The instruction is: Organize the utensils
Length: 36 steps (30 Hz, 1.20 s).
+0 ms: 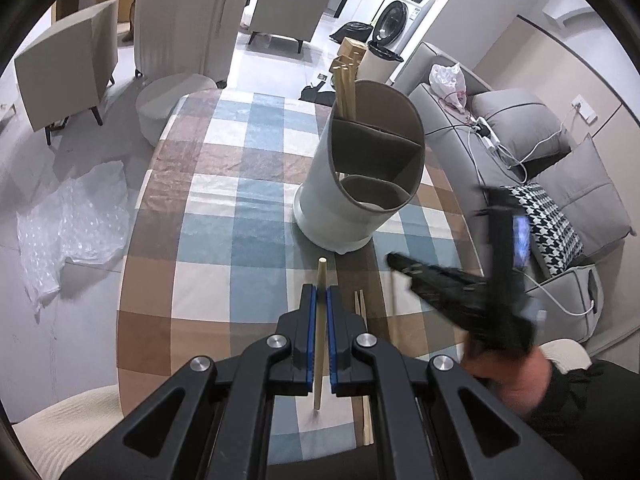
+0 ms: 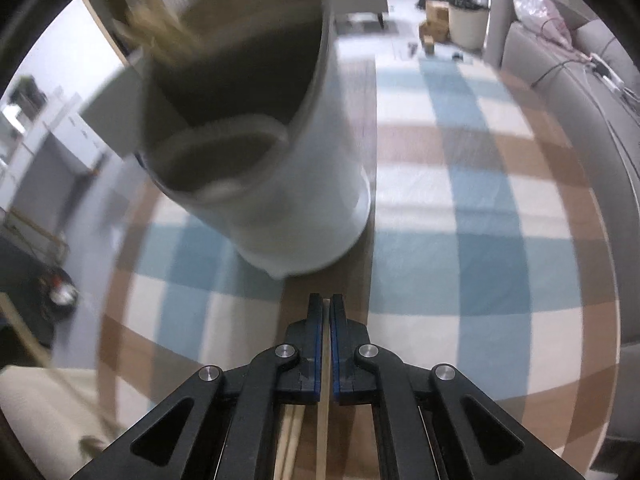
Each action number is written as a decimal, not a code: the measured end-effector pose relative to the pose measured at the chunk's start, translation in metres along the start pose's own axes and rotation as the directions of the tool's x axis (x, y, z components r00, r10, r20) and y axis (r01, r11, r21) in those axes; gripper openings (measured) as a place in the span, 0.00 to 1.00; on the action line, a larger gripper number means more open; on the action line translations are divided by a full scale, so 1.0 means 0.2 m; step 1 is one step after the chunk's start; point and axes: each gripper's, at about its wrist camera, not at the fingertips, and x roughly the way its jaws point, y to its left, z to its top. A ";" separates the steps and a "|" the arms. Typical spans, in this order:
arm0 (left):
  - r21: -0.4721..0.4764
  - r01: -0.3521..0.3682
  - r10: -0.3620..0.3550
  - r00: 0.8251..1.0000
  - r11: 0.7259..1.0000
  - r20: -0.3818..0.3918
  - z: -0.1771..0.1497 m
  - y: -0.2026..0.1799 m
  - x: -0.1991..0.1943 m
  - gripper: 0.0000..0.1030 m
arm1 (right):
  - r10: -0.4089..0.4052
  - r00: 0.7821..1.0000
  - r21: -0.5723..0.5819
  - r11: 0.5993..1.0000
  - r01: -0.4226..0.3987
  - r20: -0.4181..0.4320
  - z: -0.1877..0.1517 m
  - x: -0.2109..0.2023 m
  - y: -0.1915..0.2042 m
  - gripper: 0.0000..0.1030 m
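Note:
My left gripper [image 1: 321, 289] is shut on a wooden chopstick [image 1: 321, 332], held above the checked tablecloth [image 1: 224, 240], short of the white utensil holder [image 1: 352, 196]. The holder has divided compartments; several chopsticks [image 1: 345, 86] stand in its far one. More chopsticks [image 1: 362, 312] lie on the cloth right of my fingers. My right gripper [image 2: 326, 300] is shut on a chopstick [image 2: 322, 432] low over the cloth, just before the holder [image 2: 280, 184]. It shows blurred in the left wrist view [image 1: 400, 262]. Other chopsticks [image 2: 290, 440] lie under it.
A grey sofa [image 1: 520, 152] with cushions and cables runs along the table's right side. A round pouf [image 1: 168, 100] and armchair [image 1: 68, 68] stand beyond the far left edge. Bubble wrap [image 1: 72, 216] lies on the floor at left.

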 end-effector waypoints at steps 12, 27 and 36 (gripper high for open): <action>0.049 -0.033 0.032 0.999 0.998 0.025 -0.02 -0.14 -0.04 0.01 | 0.118 0.960 -0.066 0.992 -0.105 0.255 -0.08 -0.42 0.03 0.02; 0.078 -0.062 0.056 0.995 0.995 0.080 0.06 -0.28 -0.14 0.01 | 0.155 0.917 -0.109 0.986 -0.123 0.368 -0.11 -0.61 0.02 0.02; 0.094 -0.061 0.051 0.993 0.994 0.105 0.22 -0.32 -0.18 0.01 | 0.190 0.873 -0.109 0.982 -0.157 0.450 0.00 -0.74 0.01 0.02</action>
